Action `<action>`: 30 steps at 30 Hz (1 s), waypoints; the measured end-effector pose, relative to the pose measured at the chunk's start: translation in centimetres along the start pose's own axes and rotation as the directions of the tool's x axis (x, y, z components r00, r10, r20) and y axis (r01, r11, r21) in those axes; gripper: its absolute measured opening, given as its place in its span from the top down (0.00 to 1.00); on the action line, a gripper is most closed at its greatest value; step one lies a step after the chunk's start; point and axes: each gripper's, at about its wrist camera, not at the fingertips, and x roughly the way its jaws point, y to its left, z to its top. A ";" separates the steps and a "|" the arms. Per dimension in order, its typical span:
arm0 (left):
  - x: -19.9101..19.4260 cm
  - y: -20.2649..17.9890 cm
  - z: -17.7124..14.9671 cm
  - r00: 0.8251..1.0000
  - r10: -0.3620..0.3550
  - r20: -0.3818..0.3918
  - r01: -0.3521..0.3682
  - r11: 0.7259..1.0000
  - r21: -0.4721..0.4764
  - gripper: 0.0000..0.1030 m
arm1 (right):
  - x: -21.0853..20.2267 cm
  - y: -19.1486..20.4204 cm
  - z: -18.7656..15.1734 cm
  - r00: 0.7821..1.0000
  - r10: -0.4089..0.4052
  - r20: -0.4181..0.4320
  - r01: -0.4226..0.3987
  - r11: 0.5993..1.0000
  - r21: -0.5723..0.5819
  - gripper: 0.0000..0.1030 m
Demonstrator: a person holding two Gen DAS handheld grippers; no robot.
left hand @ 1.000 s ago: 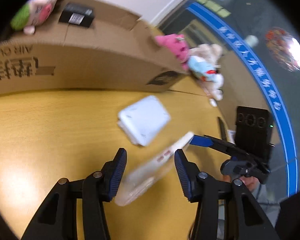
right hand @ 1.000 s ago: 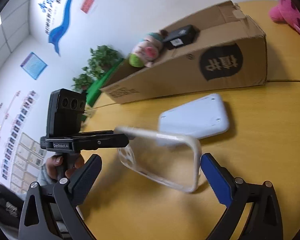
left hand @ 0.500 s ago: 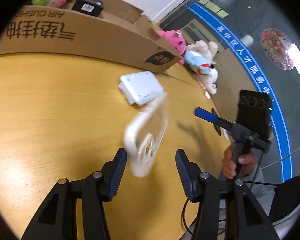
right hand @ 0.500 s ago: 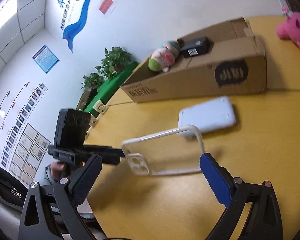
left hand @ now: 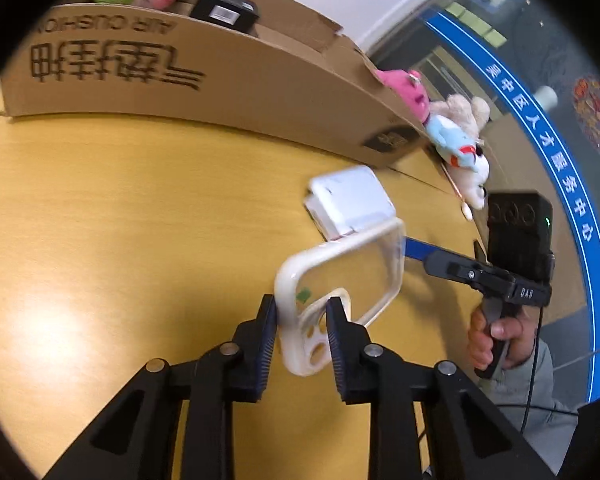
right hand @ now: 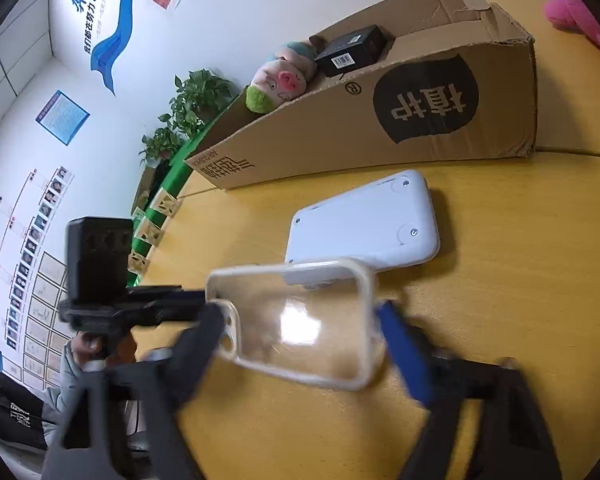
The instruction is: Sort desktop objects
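The phone case [left hand: 342, 276] was a clear, glossy shell with a thick cream rubbery rim, rounded corners and a camera block pierced by round holes. It hung above the smooth yellow wooden counter [left hand: 120, 240], tilted, just in front of a flat white plastic device [right hand: 364, 220] with rounded corners and small screws showing. The left gripper [left hand: 301, 312] had its ribbed blue-black jaws closed narrowly on the case's camera end. The right gripper [right hand: 300, 336] was blurred; its jaws stood wide, one on each side of the case, and whether they touched it could not be told. Behind, a long corrugated cardboard box [right hand: 380, 128] with torn flaps held a soft plush pig [right hand: 280, 82] and a small black carton [right hand: 352, 50]. More plush toys [left hand: 456, 140] lay past the box's end.
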 end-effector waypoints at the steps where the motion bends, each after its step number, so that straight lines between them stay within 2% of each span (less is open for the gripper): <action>1: -0.5 -0.1 0.1 1.000 -0.001 0.019 0.001 1.000 0.022 0.77 | -0.3 0.0 -0.2 1.000 0.011 0.009 -0.011 1.000 -0.003 0.54; 4: -1.9 -1.2 0.3 0.995 0.015 0.096 -0.028 0.990 0.141 0.77 | -1.2 1.0 -1.1 0.999 0.034 0.021 -0.033 0.999 -0.037 0.54; 6: -3.4 -2.6 -0.1 0.984 -0.007 0.177 -0.040 0.964 0.263 0.83 | -1.8 1.7 -1.9 0.998 0.064 0.026 -0.062 0.996 -0.059 0.54; 8: -4.3 -3.9 -1.0 0.977 -0.040 0.212 -0.047 0.920 0.388 0.83 | -2.8 2.9 -2.9 0.990 0.136 0.045 -0.131 0.987 -0.096 0.54; 11: -3.9 -4.4 -2.6 0.987 -0.009 0.159 -0.071 0.868 0.491 0.83 | -3.3 4.2 -4.1 0.991 0.131 0.033 -0.125 0.980 -0.155 0.54; 12: -3.5 -4.1 -2.9 0.991 0.007 0.133 -0.072 0.867 0.493 0.83 | -3.3 4.1 -4.4 0.992 0.127 0.023 -0.122 0.981 -0.149 0.54; 14: -2.5 -3.1 -3.0 0.997 0.015 0.075 -0.048 0.889 0.456 0.83 | -3.0 3.1 -4.3 0.995 0.097 0.012 -0.095 0.990 -0.100 0.50; 15: -2.2 -2.7 -2.9 0.998 0.014 0.058 -0.038 0.903 0.428 0.83 | -2.9 2.4 -4.0 0.997 0.075 0.015 -0.073 0.995 -0.066 0.44; 17: -1.8 -1.7 -2.4 0.999 0.008 0.044 -0.024 0.931 0.364 0.83 | -2.8 1.5 -3.3 0.998 0.057 0.029 -0.057 0.998 -0.011 0.36; 19: -1.8 -1.1 -2.0 0.999 -0.002 0.043 -0.012 0.947 0.320 0.83 | -2.5 0.9 -2.7 0.998 0.051 0.037 -0.052 0.998 0.019 0.25; 20: -1.8 -0.7 -1.8 0.999 -0.010 0.037 -0.001 0.958 0.286 0.83 | -2.3 0.9 -2.5 0.998 0.051 0.032 -0.052 0.998 0.020 0.23; 23: -1.4 0.6 -1.2 1.000 -0.008 -0.011 0.009 0.985 0.172 0.82 | -1.1 1.1 -1.8 0.999 0.044 -0.001 -0.044 0.999 0.013 0.23; 25: -1.0 1.8 -1.2 0.996 0.029 -0.082 -0.025 0.999 0.045 0.73 | -0.4 1.7 -1.3 1.000 0.019 -0.022 -0.019 1.000 -0.002 0.23; 26: -0.9 2.2 -1.4 0.992 0.039 -0.117 -0.040 0.999 -0.007 0.64 | -0.2 2.0 -1.1 1.000 0.007 -0.026 -0.007 1.000 -0.015 0.23; 27: -1.0 2.5 -1.6 0.990 0.033 -0.138 -0.041 0.998 -0.051 0.60 | -0.2 2.1 -1.1 1.000 -0.002 -0.027 0.001 1.000 -0.024 0.23; 30: -1.1 2.5 -2.7 0.988 -0.028 -0.150 0.009 0.992 -0.127 0.60 | 0.5 2.4 -0.9 0.997 -0.045 -0.063 0.042 0.998 -0.043 0.23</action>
